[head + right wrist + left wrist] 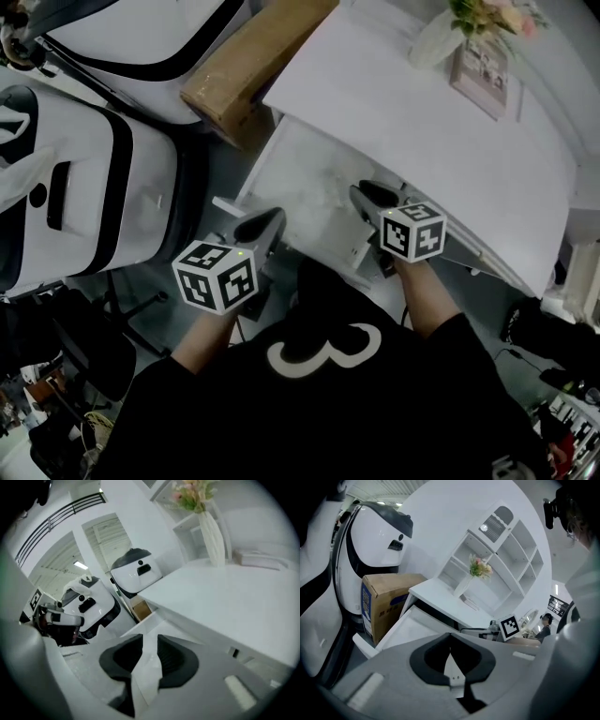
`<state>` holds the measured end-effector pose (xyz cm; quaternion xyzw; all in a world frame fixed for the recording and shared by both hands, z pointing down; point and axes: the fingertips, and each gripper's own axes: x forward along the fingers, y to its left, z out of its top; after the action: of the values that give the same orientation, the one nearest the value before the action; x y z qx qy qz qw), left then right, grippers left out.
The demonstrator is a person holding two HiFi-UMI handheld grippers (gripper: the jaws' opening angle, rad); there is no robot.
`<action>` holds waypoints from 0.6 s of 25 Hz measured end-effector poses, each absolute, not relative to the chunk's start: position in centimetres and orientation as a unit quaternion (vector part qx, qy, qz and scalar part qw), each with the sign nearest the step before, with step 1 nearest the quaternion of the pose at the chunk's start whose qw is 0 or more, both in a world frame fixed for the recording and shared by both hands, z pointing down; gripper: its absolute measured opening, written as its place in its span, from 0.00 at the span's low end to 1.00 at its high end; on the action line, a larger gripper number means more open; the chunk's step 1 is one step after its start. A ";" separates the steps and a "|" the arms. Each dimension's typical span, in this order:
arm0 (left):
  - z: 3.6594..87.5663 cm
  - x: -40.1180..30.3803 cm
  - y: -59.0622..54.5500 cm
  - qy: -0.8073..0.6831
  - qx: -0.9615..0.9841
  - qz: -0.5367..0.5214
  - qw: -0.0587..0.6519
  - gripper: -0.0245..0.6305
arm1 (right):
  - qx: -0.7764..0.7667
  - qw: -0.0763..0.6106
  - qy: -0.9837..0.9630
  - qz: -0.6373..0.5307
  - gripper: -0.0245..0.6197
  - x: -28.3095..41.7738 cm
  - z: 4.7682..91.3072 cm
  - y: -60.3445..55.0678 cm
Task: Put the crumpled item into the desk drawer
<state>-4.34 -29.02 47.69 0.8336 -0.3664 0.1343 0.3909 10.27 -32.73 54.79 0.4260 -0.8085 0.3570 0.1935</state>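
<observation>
Drawer point(305, 183) stands open just ahead: left gripper point(265, 223) fingers pressed together, right gripper point(373, 195) fingers spread, empty; crumpled item unseen.

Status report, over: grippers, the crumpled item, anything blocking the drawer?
Left gripper shut, empty; right gripper open, empty; both at the open drawer. Crumpled item not in sight. Cardboard box beside drawer, not blocking.

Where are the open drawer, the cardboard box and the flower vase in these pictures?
open drawer point(307, 183), head view, on its bare white bottom.
cardboard box point(393, 591), left gripper view, on its brown front face.
flower vase point(212, 538), right gripper view, on the middle of its white body.
</observation>
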 end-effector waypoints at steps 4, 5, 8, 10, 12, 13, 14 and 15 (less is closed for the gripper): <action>45.0 -3.5 -27.3 -0.352 0.850 0.125 0.372 0.05 | 0.440 0.146 -0.832 0.305 0.16 10.8 48.2 -30.7; 44.2 -3.2 -26.8 -0.349 0.854 0.122 0.366 0.05 | 0.441 0.135 -0.837 0.294 0.15 10.9 46.6 -30.1; 41.5 -2.6 -25.4 -0.336 0.869 0.111 0.347 0.05 | 0.440 0.107 -0.848 0.275 0.11 10.8 42.9 -28.0; 39.8 -2.4 -24.3 -0.329 0.877 0.104 0.335 0.05 | 0.433 0.094 -0.854 0.274 0.10 10.3 41.2 -26.4; 38.3 -2.2 -23.2 -0.323 0.884 0.098 0.325 0.05 | 0.424 0.081 -0.860 0.270 0.06 9.7 39.6 -24.7; 37.6 -2.1 -22.7 -0.319 0.887 0.095 0.320 0.05 | 0.422 0.074 -0.864 0.266 0.05 9.5 38.8 -23.9; 36.9 -2.0 -22.2 -0.316 0.890 0.092 0.315 0.05 | 0.418 0.067 -0.867 0.261 0.04 9.3 38.1 -23.1; 36.2 -1.9 -21.7 -0.313 0.893 0.089 0.310 0.05 | 0.414 0.061 -0.871 0.256 0.04 9.1 37.3 -22.4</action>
<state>-1.95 -21.70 36.23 0.8932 -0.3134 0.0895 0.3098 9.09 -22.38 37.27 0.4145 -0.8711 0.2563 0.0606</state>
